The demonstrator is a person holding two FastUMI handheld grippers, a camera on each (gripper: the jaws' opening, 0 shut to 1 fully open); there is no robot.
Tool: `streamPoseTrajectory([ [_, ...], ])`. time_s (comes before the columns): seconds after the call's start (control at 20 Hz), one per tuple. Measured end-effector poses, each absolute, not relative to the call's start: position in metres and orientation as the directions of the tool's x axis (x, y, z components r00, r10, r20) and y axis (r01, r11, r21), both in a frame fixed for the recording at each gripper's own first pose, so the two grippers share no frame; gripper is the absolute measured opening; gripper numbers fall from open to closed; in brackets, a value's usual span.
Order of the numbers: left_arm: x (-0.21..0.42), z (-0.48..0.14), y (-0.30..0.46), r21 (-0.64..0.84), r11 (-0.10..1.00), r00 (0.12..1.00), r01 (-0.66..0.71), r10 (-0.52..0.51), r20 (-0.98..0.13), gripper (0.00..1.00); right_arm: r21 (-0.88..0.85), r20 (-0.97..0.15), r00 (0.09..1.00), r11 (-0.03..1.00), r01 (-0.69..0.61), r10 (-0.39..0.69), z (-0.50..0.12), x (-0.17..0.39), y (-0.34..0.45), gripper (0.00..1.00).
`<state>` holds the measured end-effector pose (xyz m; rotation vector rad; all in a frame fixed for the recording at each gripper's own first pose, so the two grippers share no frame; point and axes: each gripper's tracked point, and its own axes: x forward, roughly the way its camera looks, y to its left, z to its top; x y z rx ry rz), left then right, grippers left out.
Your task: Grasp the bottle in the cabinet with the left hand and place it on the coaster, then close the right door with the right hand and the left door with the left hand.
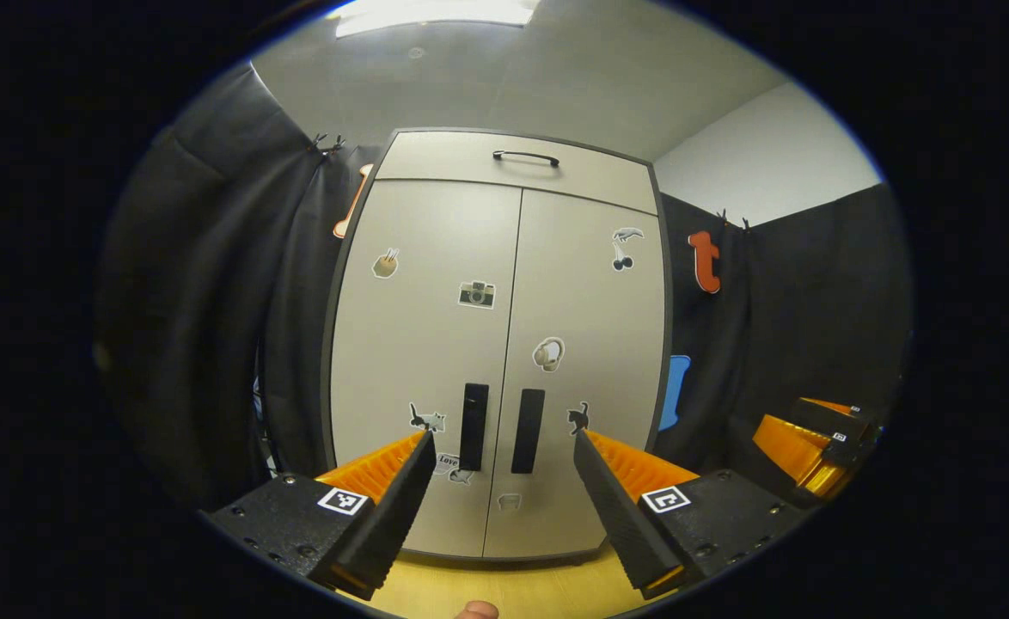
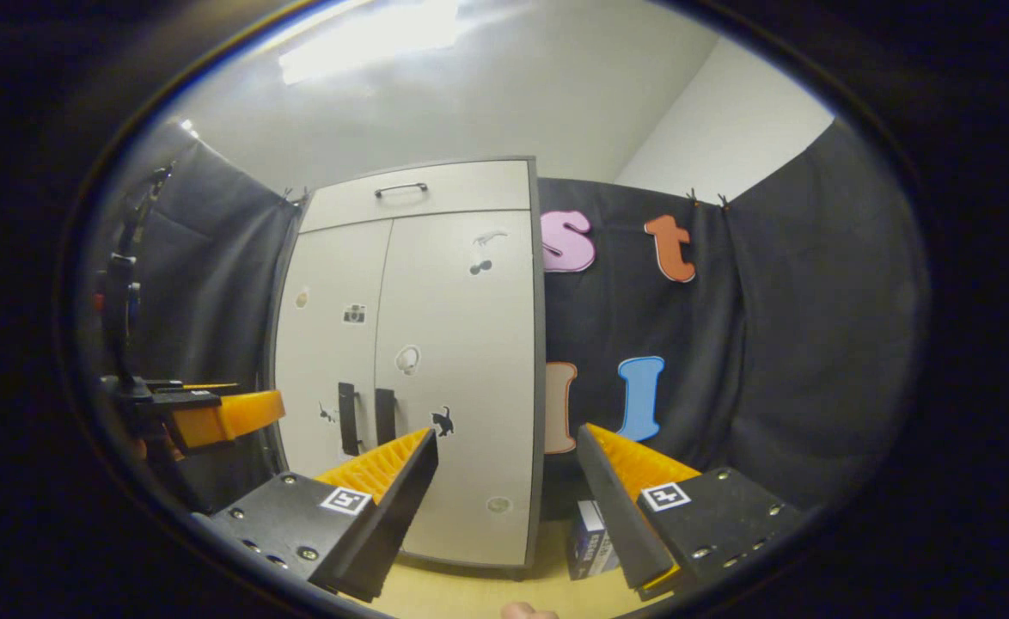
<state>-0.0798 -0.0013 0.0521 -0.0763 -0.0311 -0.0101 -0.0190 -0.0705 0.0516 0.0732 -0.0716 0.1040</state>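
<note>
Left gripper (image 1: 502,447) is held level, facing the cabinet (image 1: 498,344) squarely, its fingers spread wide apart with nothing between them. In the left gripper view the two dark vertical handles (image 1: 499,427) sit in the gap between the fingers. Right gripper (image 2: 507,447) is likewise level and released, empty, aimed at the cabinet's right edge and the cloth wall beyond it.

Both doors, left door (image 1: 427,344) and right door (image 1: 586,344), are closed flush, meeting at a centre seam. Bottle and coaster cannot be located; the closed doors hide the cabinet's inside. A drawer front with a bar handle (image 1: 526,157) tops the cabinet. Small stickers dot both doors.

In the right gripper view a small box (image 2: 590,537) stands on the yellow tabletop (image 2: 461,593) just beside the cabinet's right foot, partly behind a finger. The left gripper appears there at far left, well apart from the right one.

Open tabletop lies between grippers and cabinet base. Black cloth closes both sides.
</note>
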Motion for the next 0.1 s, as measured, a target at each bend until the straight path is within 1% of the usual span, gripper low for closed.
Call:
streamPoseTrajectory([
  [0.1, -0.0818, 0.0527, 0.0003, -0.068, 0.998, 0.999, 0.002, 0.001, 0.032, 1.00, 0.080, 0.076, 0.991, 0.990, -0.117, 0.111, 0.0520, -0.0199, -0.0681, 0.98],
])
